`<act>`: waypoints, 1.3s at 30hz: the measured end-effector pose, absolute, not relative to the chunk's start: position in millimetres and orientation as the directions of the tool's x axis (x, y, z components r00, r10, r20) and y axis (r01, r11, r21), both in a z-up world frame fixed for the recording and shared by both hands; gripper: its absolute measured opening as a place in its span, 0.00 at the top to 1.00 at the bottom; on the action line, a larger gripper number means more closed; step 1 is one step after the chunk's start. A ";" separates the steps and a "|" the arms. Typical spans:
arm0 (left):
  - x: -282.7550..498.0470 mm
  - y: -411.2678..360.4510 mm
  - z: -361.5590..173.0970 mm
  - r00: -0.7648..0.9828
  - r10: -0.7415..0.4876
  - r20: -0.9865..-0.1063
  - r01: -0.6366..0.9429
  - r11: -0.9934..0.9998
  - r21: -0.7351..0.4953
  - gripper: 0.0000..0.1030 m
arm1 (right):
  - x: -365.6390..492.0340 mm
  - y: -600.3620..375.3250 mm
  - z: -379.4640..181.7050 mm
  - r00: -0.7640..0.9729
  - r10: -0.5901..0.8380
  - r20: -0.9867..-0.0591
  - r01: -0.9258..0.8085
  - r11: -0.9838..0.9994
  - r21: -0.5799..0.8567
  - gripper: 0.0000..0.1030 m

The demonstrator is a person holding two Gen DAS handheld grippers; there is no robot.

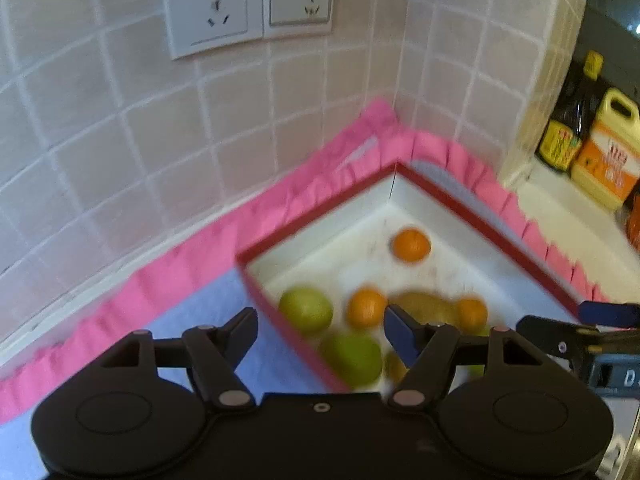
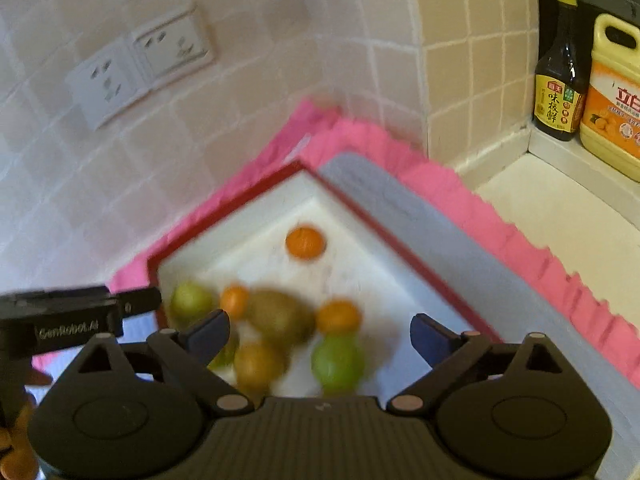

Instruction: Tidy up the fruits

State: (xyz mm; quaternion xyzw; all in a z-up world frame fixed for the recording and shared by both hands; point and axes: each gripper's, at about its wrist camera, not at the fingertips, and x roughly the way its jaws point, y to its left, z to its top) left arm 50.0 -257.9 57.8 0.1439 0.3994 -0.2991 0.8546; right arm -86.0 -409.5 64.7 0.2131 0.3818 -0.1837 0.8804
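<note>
Fruits gathered in a red-rimmed tray (image 2: 384, 236), with both grippers held open above it.

Oranges (image 2: 305, 242), green fruits (image 2: 337, 361) and a brownish fruit (image 2: 278, 316) are seen loose in the tray; sorting seems unfinished. The left gripper (image 1: 320, 320) and right gripper (image 2: 320, 332) are shown with jaws spread wide, nothing gripped. A sauce bottle (image 2: 560, 80) is shown clearly only in the right view; the sockets (image 1: 248, 8) are sharper in the left.

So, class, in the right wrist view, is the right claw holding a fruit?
No: the right claw stands wide open above the red-rimmed tray, its pads pressing on no fruit.
</note>
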 end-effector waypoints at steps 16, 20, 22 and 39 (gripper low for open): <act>-55.7 -222.3 29.3 0.517 -0.300 -0.802 0.551 0.833 0.044 0.20 | -147.0 -342.2 18.0 0.467 -0.108 -0.878 0.481 0.864 0.150 0.04; -65.1 -221.4 28.7 0.523 -0.298 -0.799 0.552 0.833 0.051 0.20 | -155.0 -340.6 17.9 0.471 -0.101 -0.877 0.495 0.852 0.168 0.04; -66.8 -221.0 29.4 0.526 -0.299 -0.796 0.550 0.833 0.051 0.20 | -157.5 -337.9 19.4 0.470 -0.107 -0.876 0.492 0.856 0.160 0.04; -69.1 -214.3 34.0 0.538 -0.307 -0.785 0.539 0.841 0.040 0.20 | -160.7 -330.6 31.9 0.499 -0.089 -0.862 0.472 0.862 0.184 0.04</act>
